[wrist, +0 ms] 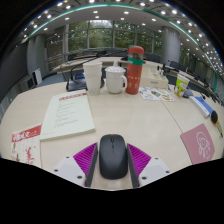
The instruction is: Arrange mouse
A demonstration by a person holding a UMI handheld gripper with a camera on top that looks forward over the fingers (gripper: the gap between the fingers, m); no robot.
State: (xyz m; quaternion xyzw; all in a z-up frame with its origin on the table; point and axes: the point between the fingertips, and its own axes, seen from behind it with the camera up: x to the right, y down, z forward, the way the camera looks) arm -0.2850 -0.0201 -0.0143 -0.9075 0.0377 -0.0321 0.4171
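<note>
A black computer mouse (113, 156) lies lengthwise between my two fingers, its nose pointing away from me over the beige table (150, 122). My gripper (112, 147) is shut on the mouse. The magenta pads (86, 157) press its left and right sides near its front half. The mouse's rear end reaches back toward the gripper body. I cannot tell whether it rests on the tabletop or is held just above it.
Beyond the fingers to the left lies a white booklet with a red strip (67, 114). Further back stand two white mugs (115, 78) and a tall red-orange tumbler (134, 70). A pink sheet (198, 143) lies at the right, a leaflet (27, 133) at the left.
</note>
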